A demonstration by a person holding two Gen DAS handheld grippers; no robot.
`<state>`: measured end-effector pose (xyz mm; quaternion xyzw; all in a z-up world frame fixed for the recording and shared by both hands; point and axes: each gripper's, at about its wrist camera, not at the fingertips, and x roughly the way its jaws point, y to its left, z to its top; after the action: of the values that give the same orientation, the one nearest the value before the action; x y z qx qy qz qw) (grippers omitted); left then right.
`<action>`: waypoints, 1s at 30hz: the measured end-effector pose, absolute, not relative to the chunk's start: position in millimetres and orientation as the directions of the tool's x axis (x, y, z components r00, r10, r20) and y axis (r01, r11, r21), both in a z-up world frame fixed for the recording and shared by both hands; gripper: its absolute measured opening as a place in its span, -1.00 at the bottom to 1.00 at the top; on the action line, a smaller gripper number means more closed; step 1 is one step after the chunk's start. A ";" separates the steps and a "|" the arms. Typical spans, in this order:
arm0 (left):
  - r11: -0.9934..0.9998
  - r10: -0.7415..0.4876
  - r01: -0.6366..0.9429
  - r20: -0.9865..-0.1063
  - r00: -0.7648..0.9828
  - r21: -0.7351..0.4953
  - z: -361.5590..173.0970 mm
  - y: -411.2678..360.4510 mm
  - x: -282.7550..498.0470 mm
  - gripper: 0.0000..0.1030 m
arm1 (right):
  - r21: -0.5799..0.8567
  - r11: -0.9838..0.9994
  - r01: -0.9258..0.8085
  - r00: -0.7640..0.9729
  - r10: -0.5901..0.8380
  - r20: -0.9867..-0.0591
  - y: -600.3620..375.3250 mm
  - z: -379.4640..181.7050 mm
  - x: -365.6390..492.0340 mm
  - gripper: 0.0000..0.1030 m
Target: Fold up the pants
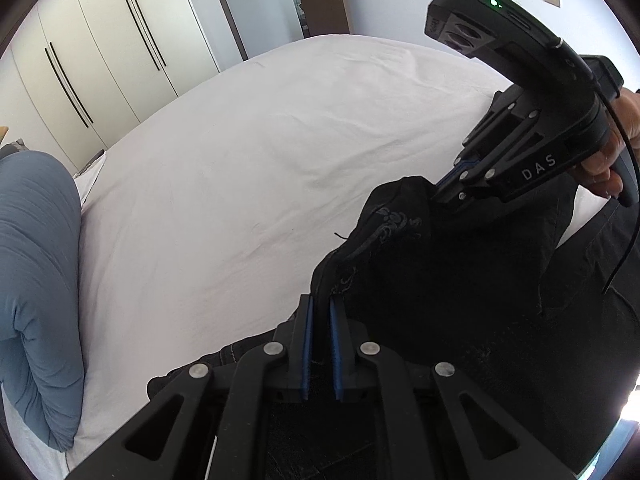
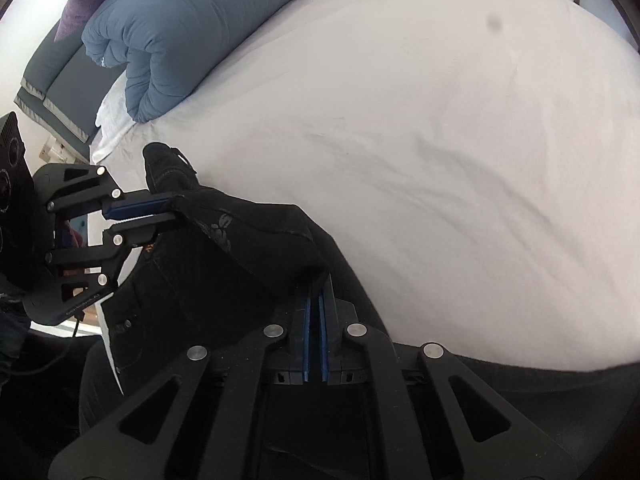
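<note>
Black pants (image 1: pixel 440 280) with pale embroidery hang bunched over the near edge of a white bed (image 1: pixel 240 180). My left gripper (image 1: pixel 320 300) is shut on a fold of the pants' edge, with dark cloth pinched between its blue pads. To the upper right, my right gripper (image 1: pixel 440 189) is shut on the same edge further along, with a hand (image 1: pixel 616 152) on its grip. In the right wrist view the right gripper (image 2: pixel 318 286) pinches the black pants (image 2: pixel 224 248). The left gripper (image 2: pixel 170 210) clamps the cloth at the left. The stretch of pants between them is lifted off the sheet.
A rolled blue duvet (image 1: pixel 36 260) lies at the bed's left end, also the blue duvet (image 2: pixel 180 28) beside dark pillows (image 2: pixel 52 92). White wardrobes (image 1: pixel 100 60) and a door (image 1: pixel 320 0) stand beyond the bed. The white sheet (image 2: pixel 400 140) stretches wide and lightly wrinkled.
</note>
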<state>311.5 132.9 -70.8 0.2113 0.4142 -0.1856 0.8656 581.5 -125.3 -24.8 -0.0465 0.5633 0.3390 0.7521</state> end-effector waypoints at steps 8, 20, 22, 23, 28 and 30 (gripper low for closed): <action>0.836 -0.145 0.505 -0.802 0.580 0.214 -74.6 141.4 245.7 -0.85 | 0.226 0.754 -0.617 0.163 0.403 -0.901 -94.9 -20.3 483.0 -0.96; 0.756 -0.144 0.604 -0.836 0.529 0.252 -118.6 126.4 139.4 -0.84 | -0.165 0.640 -0.750 0.366 0.193 -0.911 -67.1 -20.0 282.1 -0.96; 0.756 -0.141 0.603 -0.836 0.530 0.254 -123.4 127.6 128.4 -0.84 | -0.222 0.622 -0.751 0.403 0.166 -0.900 -60.9 -25.0 253.4 -0.96; 0.751 -0.137 0.606 -0.835 0.532 0.263 -125.4 128.6 123.7 -0.84 | -0.262 0.605 -0.752 0.428 0.146 -0.892 -56.8 -28.5 237.7 -0.96; 0.659 -0.067 0.641 -0.818 0.571 0.393 -138.9 120.6 93.2 -0.84 | -0.371 0.549 -0.749 0.494 0.091 -0.865 -41.0 -41.5 174.6 -0.96; 0.633 -0.051 0.647 -0.810 0.584 0.426 -142.4 119.8 84.9 -0.84 | -0.403 0.525 -0.750 0.511 0.072 -0.856 -39.8 -45.5 157.6 -0.96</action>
<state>84.9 119.8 -142.4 0.3704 0.4021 -0.2156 0.8091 157.6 -39.8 -45.5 -0.4075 0.4157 0.2677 0.7678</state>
